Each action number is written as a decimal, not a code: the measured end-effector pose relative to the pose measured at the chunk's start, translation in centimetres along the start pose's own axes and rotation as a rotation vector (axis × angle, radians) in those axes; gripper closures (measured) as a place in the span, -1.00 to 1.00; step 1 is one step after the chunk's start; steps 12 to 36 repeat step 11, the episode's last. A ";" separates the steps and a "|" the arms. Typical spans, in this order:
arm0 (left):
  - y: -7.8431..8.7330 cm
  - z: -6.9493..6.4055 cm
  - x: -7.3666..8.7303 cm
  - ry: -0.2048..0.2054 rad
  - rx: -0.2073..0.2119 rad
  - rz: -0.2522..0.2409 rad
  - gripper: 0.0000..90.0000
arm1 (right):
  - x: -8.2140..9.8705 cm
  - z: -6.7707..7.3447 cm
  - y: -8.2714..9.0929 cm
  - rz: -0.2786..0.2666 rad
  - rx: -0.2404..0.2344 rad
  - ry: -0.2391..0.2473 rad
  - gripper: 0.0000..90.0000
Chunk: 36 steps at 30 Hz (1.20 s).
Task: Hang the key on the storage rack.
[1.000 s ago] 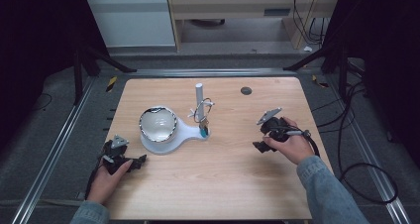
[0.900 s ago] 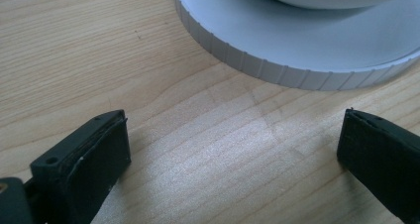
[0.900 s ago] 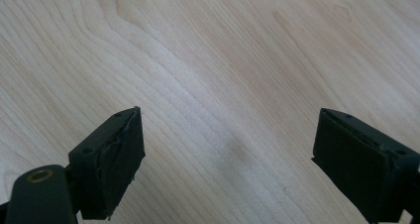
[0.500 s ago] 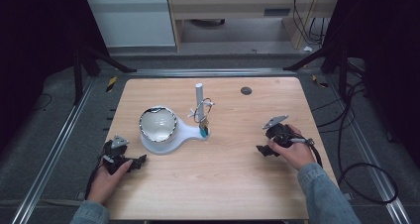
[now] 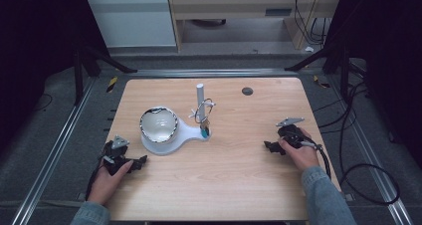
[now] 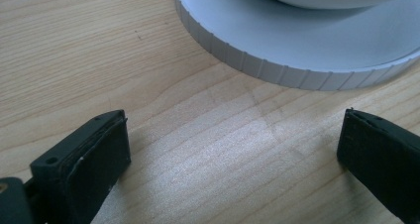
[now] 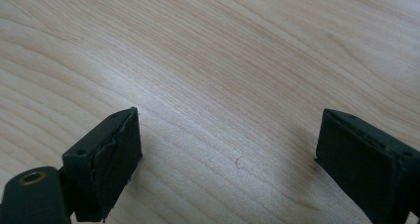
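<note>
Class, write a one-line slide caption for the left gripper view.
Open left tool low over the wooden table, facing the ribbed rim of the white stand base.

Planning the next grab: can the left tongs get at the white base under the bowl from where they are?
Probably yes. The left tongs are open, low on the table, facing the ribbed edge of the white base, with bare wood between them. The base looks wider than the jaw gap, so only its edge seems grippable.
</note>
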<state>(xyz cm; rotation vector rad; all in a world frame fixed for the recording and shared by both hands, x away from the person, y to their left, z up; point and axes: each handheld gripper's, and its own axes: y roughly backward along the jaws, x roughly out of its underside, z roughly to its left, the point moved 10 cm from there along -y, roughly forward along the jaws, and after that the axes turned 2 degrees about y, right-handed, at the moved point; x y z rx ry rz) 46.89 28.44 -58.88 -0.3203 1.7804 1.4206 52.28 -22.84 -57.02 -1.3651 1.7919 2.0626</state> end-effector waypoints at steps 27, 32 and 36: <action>0.0 0.0 0.0 0.000 0.001 -0.001 -1.00 | 0.1 0.0 -0.6 -0.078 0.001 -0.039 -0.95; 0.0 0.0 0.0 0.000 0.001 -0.001 -1.00 | 0.1 0.0 -0.6 -0.078 0.001 -0.039 -0.95; 0.0 0.0 0.0 0.000 0.001 -0.001 -1.00 | 0.1 0.0 -0.6 -0.078 0.001 -0.039 -0.95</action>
